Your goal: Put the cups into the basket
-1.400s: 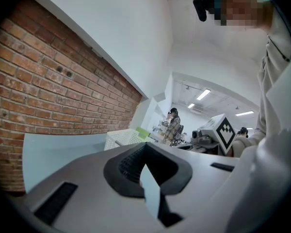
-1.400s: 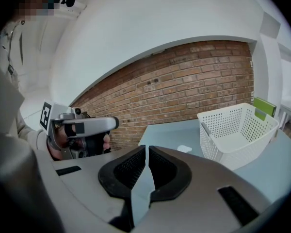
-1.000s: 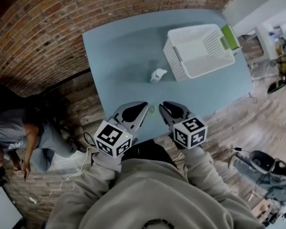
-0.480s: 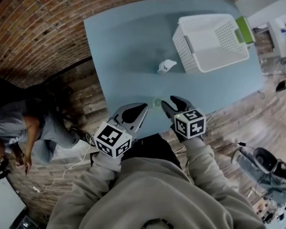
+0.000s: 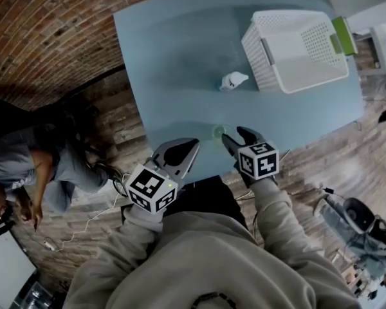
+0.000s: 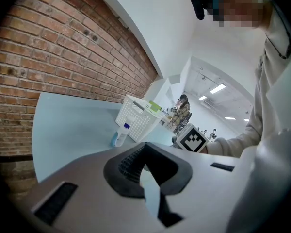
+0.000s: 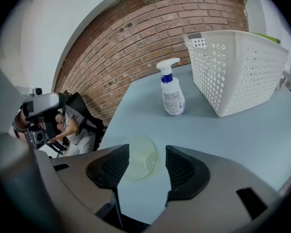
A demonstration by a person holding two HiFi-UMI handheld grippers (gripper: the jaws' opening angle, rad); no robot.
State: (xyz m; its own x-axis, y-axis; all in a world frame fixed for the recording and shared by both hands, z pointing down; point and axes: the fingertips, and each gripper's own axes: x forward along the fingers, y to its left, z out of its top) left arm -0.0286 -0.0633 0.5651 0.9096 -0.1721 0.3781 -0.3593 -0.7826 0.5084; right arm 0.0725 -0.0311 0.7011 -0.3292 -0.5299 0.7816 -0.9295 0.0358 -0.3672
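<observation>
The right gripper [image 7: 145,154] is holding its fingers wide apart, having just been opening them. A clear cup [image 7: 138,165] is showing in the gap between the pads, and neither pad is touching it. In the head view the cup is sitting on the table [image 5: 180,56] close to its near edge, just ahead of those fingertips. The left gripper [image 6: 144,149] is keeping its fingers together with nothing between them, hovering beside the right one over that same edge.

Farther out, a spray bottle [image 5: 233,80] is standing between the cup and the basket [image 5: 258,56], just beside the basket's wall. The basket is showing nothing inside.

The danger is lying in the approach. A pad landing on the rim is likely to tip the light cup or nudge it off the near edge, and a hard squeeze is likely to buckle it. Carrying it low is risking a knock against the bottle.
</observation>
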